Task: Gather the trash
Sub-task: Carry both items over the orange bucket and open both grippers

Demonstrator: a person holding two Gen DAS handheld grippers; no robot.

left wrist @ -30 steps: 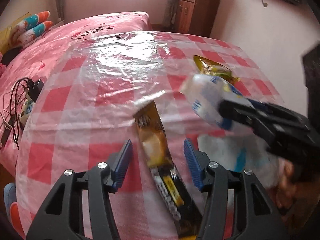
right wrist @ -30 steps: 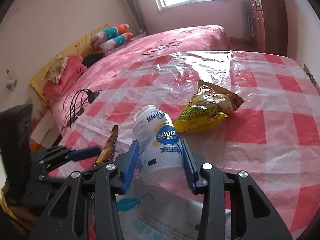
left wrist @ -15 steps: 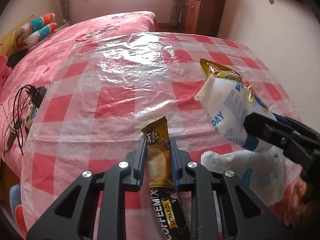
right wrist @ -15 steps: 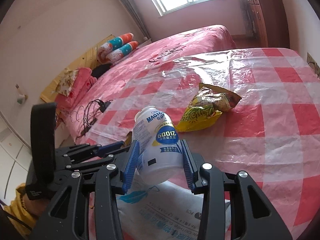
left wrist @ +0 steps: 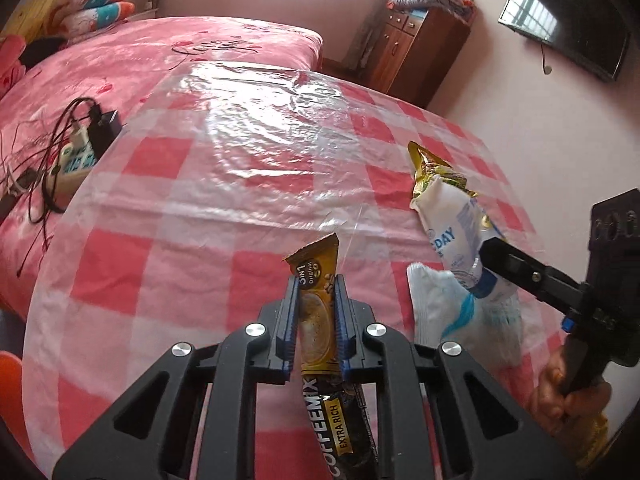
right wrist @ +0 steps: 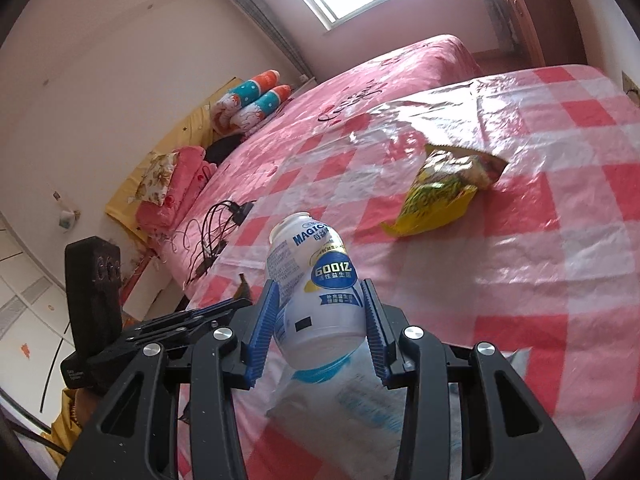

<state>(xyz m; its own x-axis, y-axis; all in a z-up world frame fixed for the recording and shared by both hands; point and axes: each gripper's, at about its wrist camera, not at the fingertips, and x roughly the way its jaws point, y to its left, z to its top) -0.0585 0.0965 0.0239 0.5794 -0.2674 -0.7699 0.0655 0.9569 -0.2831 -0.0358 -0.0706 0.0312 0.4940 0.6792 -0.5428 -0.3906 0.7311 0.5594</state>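
My left gripper (left wrist: pixel 317 286) is shut on a gold and black coffee mix sachet (left wrist: pixel 318 320) and holds it above the red checked tablecloth (left wrist: pixel 224 208). My right gripper (right wrist: pixel 319 300) is shut on a white yoghurt drink bottle (right wrist: pixel 316 284), held tilted over a white plastic bag (right wrist: pixel 360 404). The bottle (left wrist: pixel 456 232) and the bag (left wrist: pixel 452 312) also show at the right of the left wrist view. A yellow snack bag (right wrist: pixel 444 192) lies on the cloth further back.
A pink bed (left wrist: pixel 160 52) lies beyond the table, with a power strip and cables (left wrist: pixel 68 148) on its edge. A wooden cabinet (left wrist: pixel 416 56) stands at the back and a TV (left wrist: pixel 568 36) hangs on the right wall.
My left gripper closed on the coffee sachet and lifted it off the cloth. My right gripper kept hold of the bottle and rose over the white bag.
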